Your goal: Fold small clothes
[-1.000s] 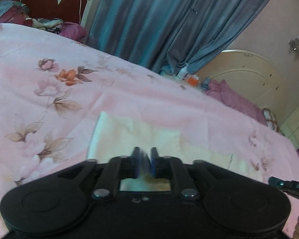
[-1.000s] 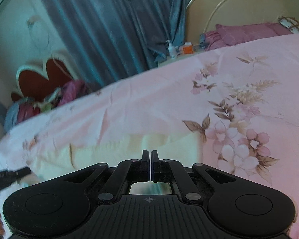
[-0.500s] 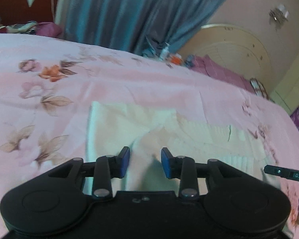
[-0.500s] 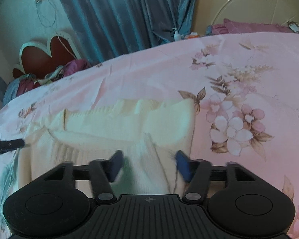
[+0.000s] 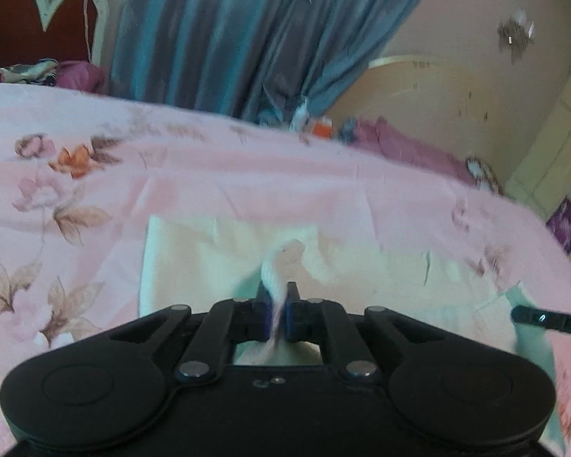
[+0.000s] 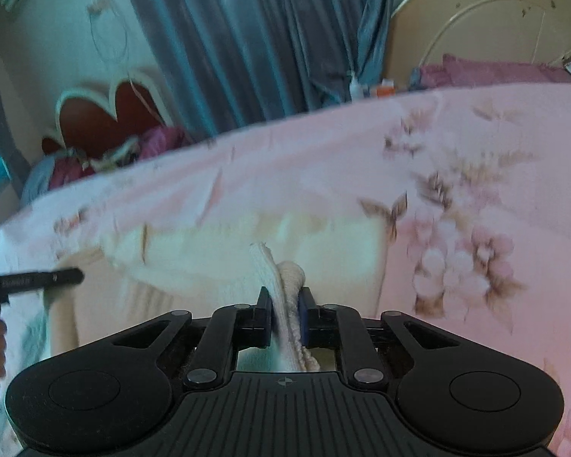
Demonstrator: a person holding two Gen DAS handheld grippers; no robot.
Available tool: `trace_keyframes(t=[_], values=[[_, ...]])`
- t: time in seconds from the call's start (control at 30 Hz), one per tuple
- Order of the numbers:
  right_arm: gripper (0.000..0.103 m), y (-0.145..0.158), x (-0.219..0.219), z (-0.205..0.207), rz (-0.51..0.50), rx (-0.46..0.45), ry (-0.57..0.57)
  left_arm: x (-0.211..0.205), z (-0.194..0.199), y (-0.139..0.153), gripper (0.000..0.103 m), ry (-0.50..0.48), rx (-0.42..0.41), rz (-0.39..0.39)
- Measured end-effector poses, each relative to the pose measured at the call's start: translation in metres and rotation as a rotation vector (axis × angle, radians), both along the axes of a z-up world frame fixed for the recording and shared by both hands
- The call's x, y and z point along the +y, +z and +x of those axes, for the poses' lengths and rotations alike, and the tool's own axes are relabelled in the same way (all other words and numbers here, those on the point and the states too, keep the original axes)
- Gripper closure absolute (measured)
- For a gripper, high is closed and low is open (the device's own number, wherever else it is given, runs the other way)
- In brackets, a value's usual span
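In the left wrist view, a bunched fold of the cream knit garment [image 5: 224, 262] is pinched between the closed fingers of the left gripper [image 5: 277, 299] — the rest of it is spread flat on the pink floral bedsheet [image 5: 95, 175]. In the right wrist view, the right gripper [image 6: 285, 302] is clamped on a raised ridge of the same garment [image 6: 209, 251] — blue curtains [image 6: 255, 38] are seen beyond the bed.

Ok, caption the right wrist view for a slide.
Right claw pinches a cream knit garment on the pink floral bedsheet.
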State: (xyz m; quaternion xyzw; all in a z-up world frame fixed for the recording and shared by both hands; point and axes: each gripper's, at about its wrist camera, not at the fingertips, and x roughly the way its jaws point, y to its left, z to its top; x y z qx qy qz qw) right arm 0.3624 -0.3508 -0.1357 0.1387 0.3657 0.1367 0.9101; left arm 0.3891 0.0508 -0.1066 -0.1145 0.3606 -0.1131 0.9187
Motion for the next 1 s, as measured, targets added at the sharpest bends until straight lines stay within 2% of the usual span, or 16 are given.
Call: trace_keyframes(t=[0.13,0.2,0.4,0.5,0.57,0.73,0.77,0.8,0.83,0.87,1.0], values=[[0.088,-0.007,0.003,0.003,-0.016,0.031,0.006,-0.005,-0.001,0.003,0.097,-0.028,-0.009,0.033],[0.052,-0.011,0.004,0.002,-0.036,0.036,0.004,-0.006,-0.001,-0.001,0.097,-0.029,0.005,0.040],[0.052,-0.013,0.005,0.008,-0.056,0.021,0.002,-0.003,-0.001,-0.008,0.097,-0.017,0.020,0.048],[0.052,-0.008,0.005,0.006,-0.124,-0.026,-0.019,-0.003,-0.001,-0.008,0.097,-0.019,0.022,0.050],[0.052,-0.003,0.002,0.004,-0.125,-0.056,-0.040,-0.003,0.000,-0.008,0.097,-0.017,0.025,0.052],[0.052,-0.012,0.012,0.013,-0.116,0.004,0.051,-0.004,0.002,-0.013,0.097,-0.017,0.039,0.052],[0.057,-0.016,0.013,0.015,-0.112,0.016,0.053,-0.004,0.002,-0.014,0.097,-0.018,0.045,0.051],[0.082,-0.019,0.014,0.017,-0.106,0.029,0.062,-0.004,0.003,-0.015,0.097,-0.020,0.049,0.051],[0.095,-0.022,0.015,0.018,-0.108,0.042,0.065,-0.003,0.003,-0.016,0.097,-0.021,0.051,0.052],[0.098,-0.023,0.015,0.018,-0.117,0.043,0.061,-0.003,0.003,-0.017,0.097,-0.023,0.050,0.051],[0.100,-0.016,0.012,0.013,-0.113,0.001,0.052,-0.002,-0.002,-0.012,0.097,-0.019,0.002,0.051]])
